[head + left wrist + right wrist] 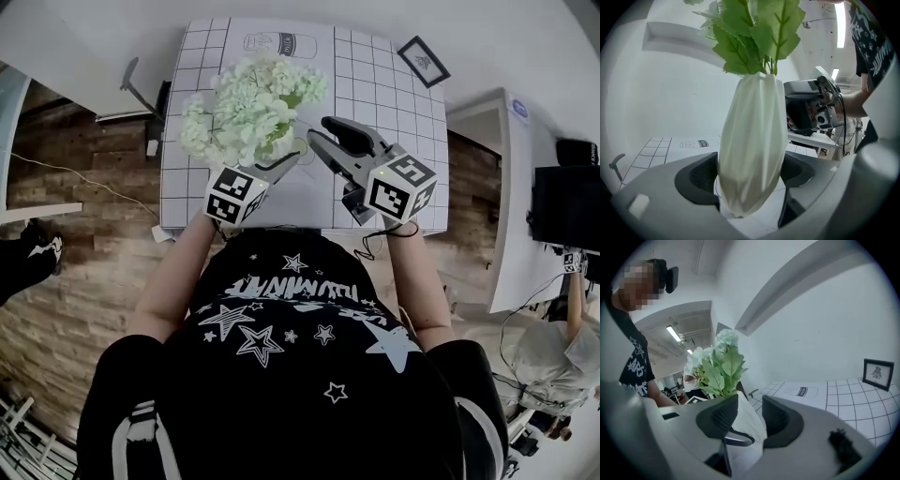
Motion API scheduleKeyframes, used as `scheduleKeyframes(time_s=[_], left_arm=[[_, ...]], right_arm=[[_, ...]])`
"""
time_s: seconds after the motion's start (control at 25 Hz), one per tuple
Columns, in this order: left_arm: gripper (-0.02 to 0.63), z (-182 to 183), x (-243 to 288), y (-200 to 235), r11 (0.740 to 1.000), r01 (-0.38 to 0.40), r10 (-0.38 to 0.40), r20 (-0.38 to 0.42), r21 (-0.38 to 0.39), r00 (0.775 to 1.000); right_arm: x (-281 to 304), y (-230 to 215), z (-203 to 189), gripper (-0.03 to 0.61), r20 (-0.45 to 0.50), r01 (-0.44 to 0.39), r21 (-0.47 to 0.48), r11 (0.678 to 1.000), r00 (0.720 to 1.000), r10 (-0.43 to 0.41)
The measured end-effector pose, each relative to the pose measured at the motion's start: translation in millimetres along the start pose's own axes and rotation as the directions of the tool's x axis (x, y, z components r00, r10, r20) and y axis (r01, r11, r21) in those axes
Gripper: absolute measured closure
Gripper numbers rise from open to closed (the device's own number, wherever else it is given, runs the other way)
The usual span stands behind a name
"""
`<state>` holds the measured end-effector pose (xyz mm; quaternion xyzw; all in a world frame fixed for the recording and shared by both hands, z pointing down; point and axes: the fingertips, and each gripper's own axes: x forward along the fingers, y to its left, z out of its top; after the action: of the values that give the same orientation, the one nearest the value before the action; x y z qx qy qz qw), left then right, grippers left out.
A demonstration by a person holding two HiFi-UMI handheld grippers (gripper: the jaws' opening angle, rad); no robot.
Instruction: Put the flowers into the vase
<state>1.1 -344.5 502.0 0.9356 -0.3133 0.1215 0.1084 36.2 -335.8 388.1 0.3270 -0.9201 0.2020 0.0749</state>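
A bunch of pale green-white flowers [253,103] stands in a white ribbed vase [752,150] on the gridded mat [394,103]. From above the blooms hide most of the vase. My left gripper [750,177] is shut on the vase's lower body, one pad on each side, and green leaves [754,33] rise from its mouth. In the head view the left gripper [284,161] reaches in under the flowers. My right gripper [316,131] hovers just right of the bunch, open and holding nothing. In its own view the right gripper [750,414] frames the vase [749,427] and flowers [717,364] beyond its jaws.
A small black picture frame [424,61] stands at the mat's far right corner. A printed can outline [279,44] marks the mat's far edge. A white cabinet [506,187] and a dark screen [567,206] are to the right, with wooden floor on the left.
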Motion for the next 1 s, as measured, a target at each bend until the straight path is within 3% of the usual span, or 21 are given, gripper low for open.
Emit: scheduleKeyframes(time_s=[0.32, 0.48, 0.88, 1.0], left_arm=[[0.176, 3, -4, -3, 0.995, 0.093, -0.091, 0.033, -0.046, 0.995], [0.152, -10, -10, -2, 0.992, 0.119, -0.119, -0.004, -0.05, 0.993], [0.152, -25, -41, 7, 0.99, -0.008, 0.006, -0.017, -0.138, 1.0], [0.152, -24, -42, -2, 0.985, -0.033, 0.029, -0.023, -0.169, 0.999]], right_arm=[[-9, -9, -10, 0.411, 0.03, 0.11, 0.061, 0.992, 0.993, -0.112], [-15, -12, -18, 0.411, 0.053, 0.149, 0.099, 0.984, 0.987, -0.155], [-35, 2, -24, 0.413, 0.036, 0.14, 0.044, 0.989, 0.989, -0.141], [-52, 2, -28, 0.413, 0.045, 0.131, 0.067, 0.989, 0.99, -0.134]])
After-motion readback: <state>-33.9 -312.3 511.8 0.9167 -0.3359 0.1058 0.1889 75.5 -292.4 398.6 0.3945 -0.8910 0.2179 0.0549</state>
